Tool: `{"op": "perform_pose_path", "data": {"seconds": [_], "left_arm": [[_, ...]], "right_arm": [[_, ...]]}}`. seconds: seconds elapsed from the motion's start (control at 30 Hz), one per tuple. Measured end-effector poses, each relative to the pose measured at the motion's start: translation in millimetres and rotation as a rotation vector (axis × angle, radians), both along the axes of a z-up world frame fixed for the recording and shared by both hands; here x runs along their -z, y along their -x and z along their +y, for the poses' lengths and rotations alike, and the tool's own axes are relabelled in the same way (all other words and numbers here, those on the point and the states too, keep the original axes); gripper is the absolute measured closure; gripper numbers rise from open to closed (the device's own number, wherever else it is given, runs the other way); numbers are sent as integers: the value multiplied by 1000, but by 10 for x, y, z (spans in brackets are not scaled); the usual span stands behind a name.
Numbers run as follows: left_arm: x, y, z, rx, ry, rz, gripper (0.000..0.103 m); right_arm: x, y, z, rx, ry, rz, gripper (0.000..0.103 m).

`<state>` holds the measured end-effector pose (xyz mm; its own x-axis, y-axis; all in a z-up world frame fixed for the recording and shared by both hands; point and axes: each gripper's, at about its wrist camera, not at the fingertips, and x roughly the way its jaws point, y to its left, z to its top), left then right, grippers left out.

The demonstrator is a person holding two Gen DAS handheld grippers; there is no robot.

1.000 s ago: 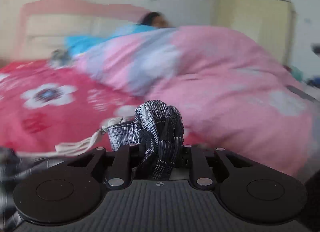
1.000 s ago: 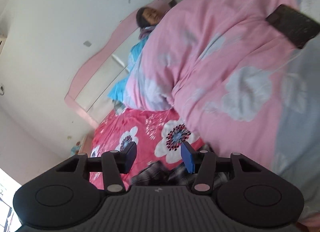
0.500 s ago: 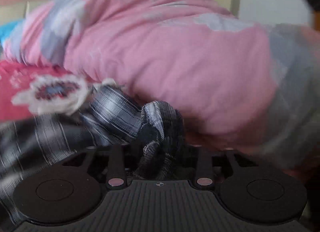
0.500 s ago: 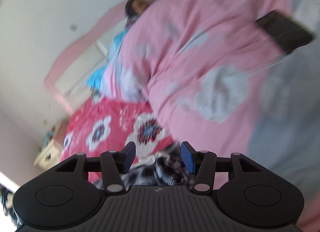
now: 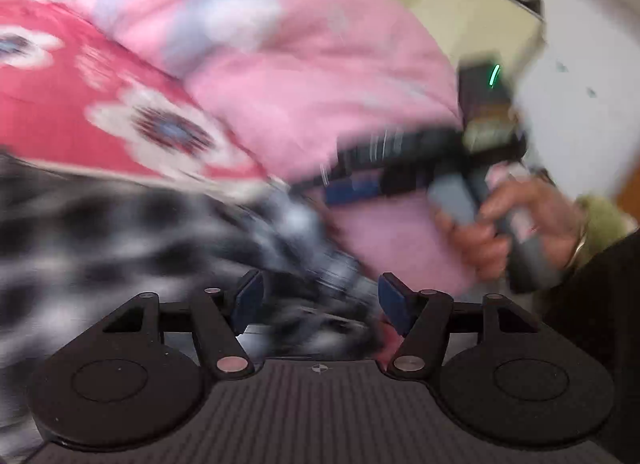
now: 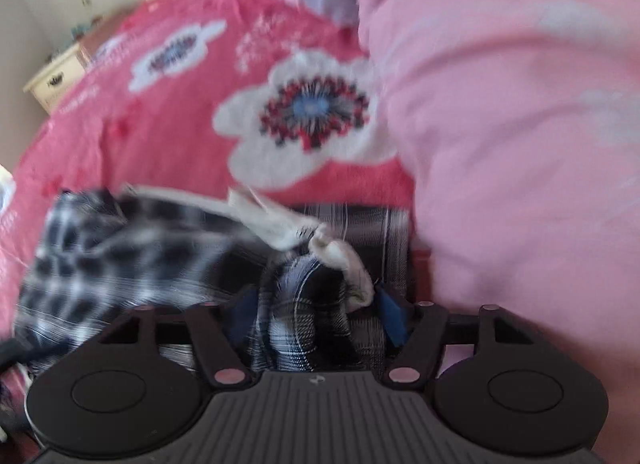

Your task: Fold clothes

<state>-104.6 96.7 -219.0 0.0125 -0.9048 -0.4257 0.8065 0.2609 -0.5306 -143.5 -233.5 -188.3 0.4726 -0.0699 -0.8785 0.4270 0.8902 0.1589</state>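
Checked garment [image 6: 132,260] bunched on red flowered bedsheet [image 6: 160,132].
Left tongs [image 5: 320,300] just spread, releasing cloth; right tongs [image 6: 316,314] just closing, clamping garment at six o'clock.

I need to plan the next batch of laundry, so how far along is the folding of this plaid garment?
Early. Nothing looks folded: the plaid garment lies crumpled on the red floral sheet. In hand: the left gripper has just opened off it, and the right gripper is closing around a bunched part. Left: spreading and folding.

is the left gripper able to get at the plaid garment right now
Probably yes: the plaid garment lies bunched just ahead of the open left gripper, nothing blocking it, though blur hides whether the pads touch it.
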Motion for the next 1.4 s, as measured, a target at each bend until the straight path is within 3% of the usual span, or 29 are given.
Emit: {"op": "perform_pose_path", "data": {"seconds": [0.03,0.07,0.17,0.23,0.3,0.4,0.47,0.53,0.63,0.7,0.73,0.8,0.87,0.93,1.03,1.17,1.27,1.33,1.4], "left_arm": [[-17,-74,125,-61,-13,-16,39],[-21,-137,245,-127,-29,-37,39],[39,-266,469,-257,-126,-116,39],[134,-299,562,-297,-197,-145,40],[262,-315,612,-319,-260,-142,40],[414,-331,661,-354,-301,-122,40],[380,-301,770,-375,-293,-113,40],[327,-293,837,-396,-285,-119,40],[241,-276,978,-430,-268,-152,40],[260,-279,1036,-445,-286,-157,40],[305,-297,1037,-451,-310,-150,40],[399,-336,1031,-464,-363,-129,41],[434,-327,1071,-482,-374,-117,41],[372,-295,1150,-502,-365,-111,41],[246,-235,1368,-557,-327,-104,40],[136,-192,1697,-655,-303,-69,40],[116,-207,1860,-739,-319,-90,40],[173,-304,1887,-786,-328,-61,40],[256,-420,1917,-826,-331,8,40]], "right_arm": [[7,16,12,7,7,-11,81],[-19,61,13,23,12,-49,84],[-67,191,-45,98,55,-124,86],[48,217,-116,141,88,-93,86],[138,204,-59,101,158,-65,82],[-34,238,165,43,277,-68,71],[-281,361,363,22,367,-150,55],[-550,538,547,-9,418,-245,55],[-602,688,610,-107,279,-243,55],[-301,693,484,-142,72,-124,55],[-136,705,439,-139,27,-69,57],[92,763,442,-178,41,-8,64],[-27,717,488,-215,69,24,64],[-402,620,533,-251,113,-32,64],[-1064,391,603,-309,184,-194,62],[-1690,-182,778,-384,52,-423,56],[-1711,-773,1135,-497,-112,-478,51],[-1485,-1215,1399,-571,-160,-422,50],[-1153,-1608,1708,-625,-140,-329,50]]}}
